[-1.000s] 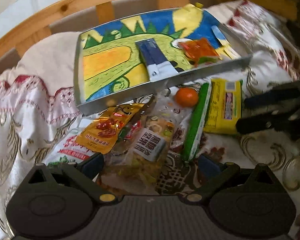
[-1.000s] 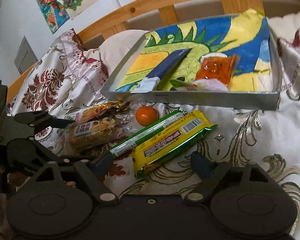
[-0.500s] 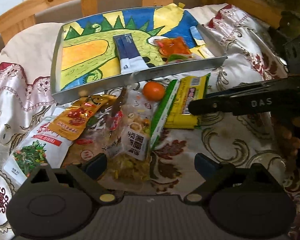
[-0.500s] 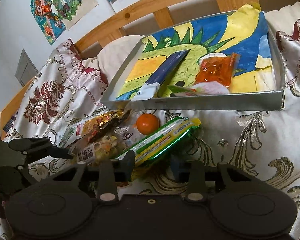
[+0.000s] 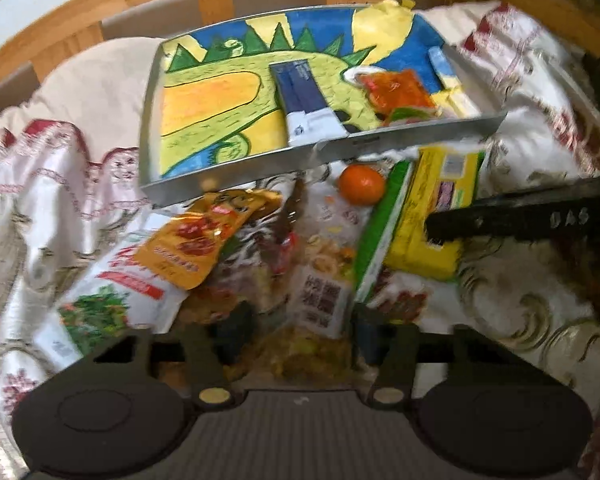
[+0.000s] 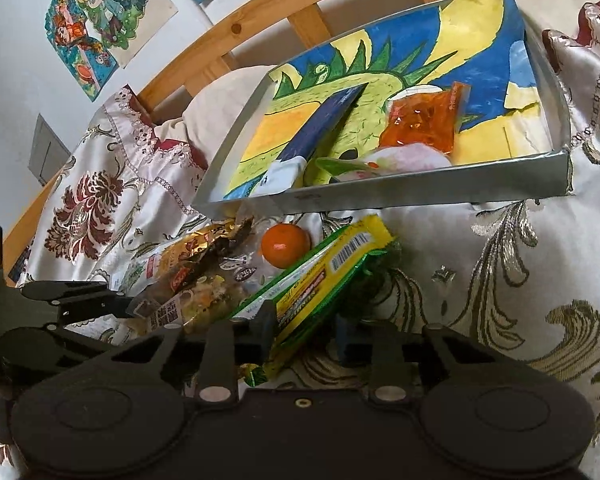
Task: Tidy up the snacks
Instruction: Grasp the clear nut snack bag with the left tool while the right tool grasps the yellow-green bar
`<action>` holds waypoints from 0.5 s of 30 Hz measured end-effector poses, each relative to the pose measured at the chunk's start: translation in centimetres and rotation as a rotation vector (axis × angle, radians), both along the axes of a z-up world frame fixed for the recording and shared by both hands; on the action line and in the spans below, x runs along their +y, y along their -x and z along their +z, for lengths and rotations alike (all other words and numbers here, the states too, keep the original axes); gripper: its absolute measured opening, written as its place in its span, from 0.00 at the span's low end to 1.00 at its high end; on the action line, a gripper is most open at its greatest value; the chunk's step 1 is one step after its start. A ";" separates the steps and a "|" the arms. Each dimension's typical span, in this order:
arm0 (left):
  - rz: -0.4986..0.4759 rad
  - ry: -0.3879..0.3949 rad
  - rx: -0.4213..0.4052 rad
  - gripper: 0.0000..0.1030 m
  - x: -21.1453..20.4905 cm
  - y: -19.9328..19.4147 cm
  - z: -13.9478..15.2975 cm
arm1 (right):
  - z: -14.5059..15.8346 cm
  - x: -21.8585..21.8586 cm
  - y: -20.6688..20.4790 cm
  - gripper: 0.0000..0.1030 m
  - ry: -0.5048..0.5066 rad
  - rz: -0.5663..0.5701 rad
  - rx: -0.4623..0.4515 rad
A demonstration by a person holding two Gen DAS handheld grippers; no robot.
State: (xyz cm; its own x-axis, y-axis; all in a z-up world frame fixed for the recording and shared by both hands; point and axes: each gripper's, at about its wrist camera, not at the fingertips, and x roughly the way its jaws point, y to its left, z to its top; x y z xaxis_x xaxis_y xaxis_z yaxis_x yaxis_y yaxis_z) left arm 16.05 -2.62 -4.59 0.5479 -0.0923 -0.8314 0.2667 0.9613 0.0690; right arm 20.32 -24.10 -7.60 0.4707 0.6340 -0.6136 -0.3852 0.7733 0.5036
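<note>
1. The left gripper (image 5: 296, 328) has just been closing, and its jaws now pinch the clear noodle packet (image 5: 320, 280) that lies at the near end of the snack heap on the patterned bedspread (image 5: 532, 320).
2. The right gripper (image 6: 300, 330) has also just been closing; its jaws clamp the near end of the yellow snack bar (image 6: 320, 280), which tilts up off the cloth.
3. A green-edged bar (image 6: 284, 284) lies right against the yellow one on its left side.
4. A small orange (image 6: 285, 245) sits just behind both bars, close to the front wall of the tray (image 6: 420, 192).
5. The tray rests farther back on the bedspread, near the wooden headboard (image 6: 260, 20), its floor covered by a bright dinosaur drawing.
6. Inside it lie a dark blue packet (image 6: 320, 128), an orange jelly pouch (image 6: 424, 120) and a pale pink packet (image 6: 404, 160) by the front wall.
7. An orange-gold pouch (image 5: 204, 244) and a white bag with green vegetables (image 5: 100, 312) lie at the left of the heap.
</note>
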 end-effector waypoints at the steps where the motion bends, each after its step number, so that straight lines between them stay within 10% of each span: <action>1: 0.001 -0.007 0.007 0.47 -0.2 0.3 0.2 | 0.1 0.1 0.1 0.26 0.001 0.004 0.000; 15: 0.102 0.018 0.072 0.52 -1.3 -0.2 -0.7 | 0.0 0.1 0.3 0.28 -0.004 -0.012 -0.003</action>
State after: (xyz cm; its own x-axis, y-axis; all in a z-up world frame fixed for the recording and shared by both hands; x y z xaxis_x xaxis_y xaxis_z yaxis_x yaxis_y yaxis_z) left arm 16.24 -3.88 -5.25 0.4941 -0.0543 -0.8677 0.1710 0.9846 0.0357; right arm 20.04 -24.05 -7.56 0.4803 0.6304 -0.6099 -0.3774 0.7762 0.5051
